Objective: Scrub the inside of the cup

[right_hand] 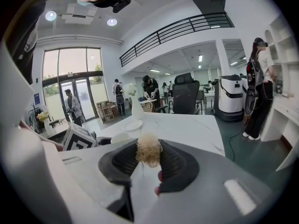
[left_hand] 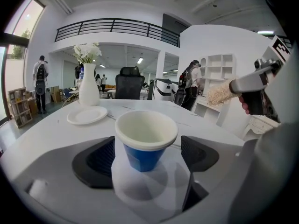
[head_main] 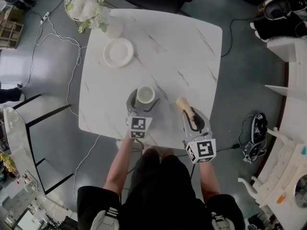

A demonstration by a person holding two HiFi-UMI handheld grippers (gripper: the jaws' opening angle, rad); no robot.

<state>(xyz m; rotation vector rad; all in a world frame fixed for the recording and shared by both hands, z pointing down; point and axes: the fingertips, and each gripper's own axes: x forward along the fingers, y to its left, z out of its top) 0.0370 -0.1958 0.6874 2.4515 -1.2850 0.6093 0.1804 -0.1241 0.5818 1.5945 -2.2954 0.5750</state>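
Both grippers sat at the near edge of the marble-patterned table [head_main: 182, 47], with their marker cubes toward the person.

Left gripper [left_hand: 149, 158]: the jaws were spread wide on either side of the cup [left_hand: 145, 134]. A gap showed at each pad, so the cup was unclamped.

Cup: blue outside and white within, it stood upright with its mouth up, near the table's front edge.

Right gripper [right_hand: 149, 164]: the jaws were closed on the handle of a brush [head_main: 183, 105]. Its fibrous head pointed away from the person, with the long axis leaning slightly leftward.

The cup lay just left of the brush head and apart from it. As a judgement, the left jaws would need to steady the cup, and the brush would need to swing left and tip head-down into the mouth. A plate [head_main: 118, 52] lay well beyond.
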